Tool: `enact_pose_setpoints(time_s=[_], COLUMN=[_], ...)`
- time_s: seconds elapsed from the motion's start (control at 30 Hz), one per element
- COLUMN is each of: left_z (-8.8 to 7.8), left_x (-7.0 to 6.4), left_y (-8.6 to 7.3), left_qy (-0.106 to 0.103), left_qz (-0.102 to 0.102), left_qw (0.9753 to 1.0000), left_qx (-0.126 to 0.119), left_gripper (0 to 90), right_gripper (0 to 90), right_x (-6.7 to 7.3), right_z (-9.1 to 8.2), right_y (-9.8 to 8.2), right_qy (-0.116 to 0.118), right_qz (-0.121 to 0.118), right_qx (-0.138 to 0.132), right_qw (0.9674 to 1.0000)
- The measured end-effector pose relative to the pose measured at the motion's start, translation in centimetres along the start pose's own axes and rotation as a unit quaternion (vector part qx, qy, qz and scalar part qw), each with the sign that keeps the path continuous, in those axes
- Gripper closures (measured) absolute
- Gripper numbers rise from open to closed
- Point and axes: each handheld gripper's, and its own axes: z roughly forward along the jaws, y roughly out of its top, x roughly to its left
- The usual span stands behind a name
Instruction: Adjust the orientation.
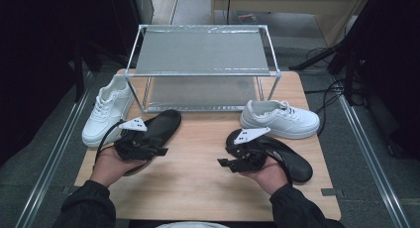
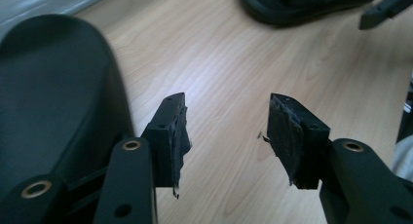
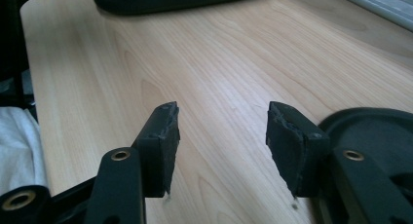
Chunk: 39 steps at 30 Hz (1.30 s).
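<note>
Both grippers released, nothing between the jaws

Left gripper [image 1: 161, 151] and right gripper [image 1: 224, 162] face each other, lower centre; black shoes [image 1: 161, 124] [image 1: 292, 161] lie just behind each. Likely light, flexible (smooth upper may slip): grip the collar rim, not the toe.

I can't read any words, numbers, brand names or signs here. The two white sneakers [image 1: 106, 116] [image 1: 280, 119] look plain, with no logo I can make out. The two black shoes [image 1: 158, 129] [image 1: 292, 161] have no marks either. The metal shoe rack [image 1: 203, 52] and the wooden table [image 1: 198, 163] carry no labels or stickers.
</note>
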Motion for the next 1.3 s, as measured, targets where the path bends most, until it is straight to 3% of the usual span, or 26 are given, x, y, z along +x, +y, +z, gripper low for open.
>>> enact_pose_setpoints(time_s=[0.2,0.47,0.73,0.97,1.13,1.2,1.3], left_z=[-1.1,-1.8,-0.8,0.1,0.3,0.7,1.2], left_x=[1.1,2.8,4.9,5.2,5.8,6.1,6.3], left_y=[-0.6,-1.3,-1.7,-1.6,-1.7,-1.7,-1.9], left_qy=[0.023,0.041,0.048,0.053,0.055,0.067,0.062], left_qz=[-0.006,-0.03,-0.049,-0.046,-0.056,-0.055,-0.055], left_qw=[0.9997,0.9987,0.9976,0.9975,0.9969,0.996,0.9961], left_qx=[-0.006,-0.012,0.003,0.005,0.002,0.02,0.032], left_gripper=[49.9,49.9,50.0,53.3,55.1,55.0,56.6], right_gripper=[46.4,45.9,44.8,44.8,44.8,44.8,44.8], right_x=[0.4,0.4,0.4,0.5,0.5,0.5,0.5], right_z=[0.6,1.3,1.6,1.9,2.0,1.9,1.9], right_y=[0.3,0.5,0.6,0.6,0.6,0.6,0.6], right_qy=[0.006,0.012,0.004,0.002,0.004,0.004,0.002], right_qz=[-0.012,-0.014,-0.011,-0.009,-0.01,-0.008,-0.007], right_qx=[0.007,0.016,0.014,0.016,0.016,0.016,0.016], right_qw=[0.9999,0.9997,0.9998,0.9998,0.9998,0.9998,0.9998])
